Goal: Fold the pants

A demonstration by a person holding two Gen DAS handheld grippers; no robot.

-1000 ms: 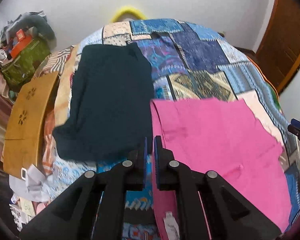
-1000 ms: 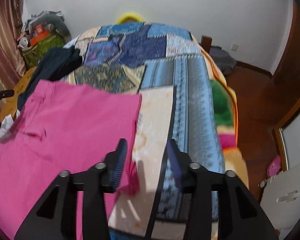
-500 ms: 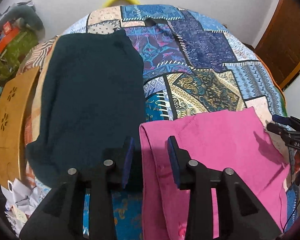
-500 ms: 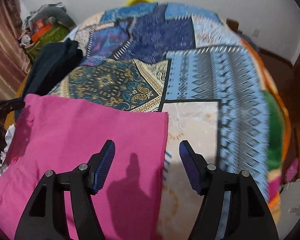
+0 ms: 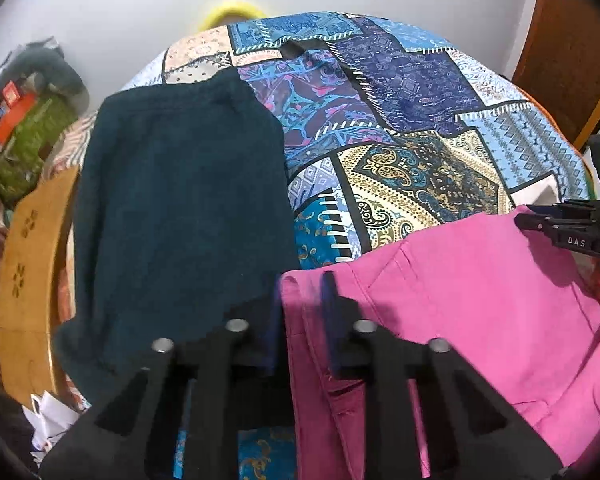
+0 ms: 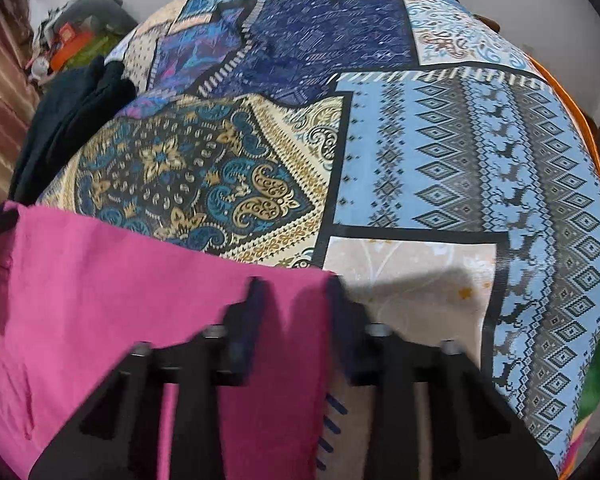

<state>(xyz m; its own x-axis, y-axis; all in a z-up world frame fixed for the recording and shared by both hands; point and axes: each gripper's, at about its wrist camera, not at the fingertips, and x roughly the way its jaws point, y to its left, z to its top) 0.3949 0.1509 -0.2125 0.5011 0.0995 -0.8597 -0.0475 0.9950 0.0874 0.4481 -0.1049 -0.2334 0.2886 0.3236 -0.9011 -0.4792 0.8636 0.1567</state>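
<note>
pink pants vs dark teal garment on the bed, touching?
Cannot tell. In the left wrist view the pink cotton pants and dark teal knit garment nearly meet, but the left gripper covers their nearest edges.

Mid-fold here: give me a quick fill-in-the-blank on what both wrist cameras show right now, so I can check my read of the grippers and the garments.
1. Both grippers straddle the far corners of the ____ pants.
2. The left gripper has its jaws ____ around the cloth edge.
3. The dark teal garment lies to the ____ of the pants in the left wrist view.
4. The right gripper sits at the pants' ____ far corner.

Missing words: pink; open; left; right
</note>
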